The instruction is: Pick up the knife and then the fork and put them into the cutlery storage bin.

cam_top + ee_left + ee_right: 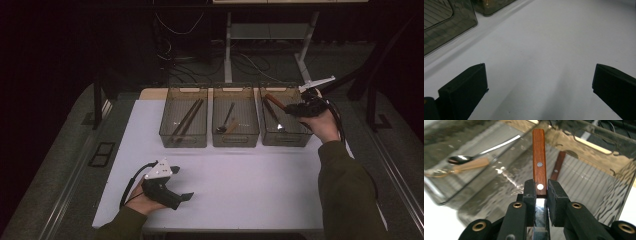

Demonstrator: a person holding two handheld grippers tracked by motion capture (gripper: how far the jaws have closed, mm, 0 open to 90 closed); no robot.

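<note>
We are sorting cutlery into three smoky plastic bins at the far side of the bench (225, 195), and we judge the job to be near its end. The left bin (183, 136) already holds chopsticks (186, 119), the middle bin (235, 137) holds spoons (226, 120), and no loose cutlery lies on the white surface. What is left, as far as we can tell, is the knife (539, 161) now held over the right bin (286, 137), where another wooden-handled knife (273, 114) already lies.

Our right claw (294, 108) is clenched on that knife at the joint of blade and wooden handle, handle pointing away from us and up over the bin's open top. The right arm reaches far forward, hand (321, 125) above the bin's near corner. It remains to lower the knife and let go.

Our left claw (186, 196) rests low at the near left of the bench, jaws spread wide and grasping nothing, aimed across bare surface.
</note>
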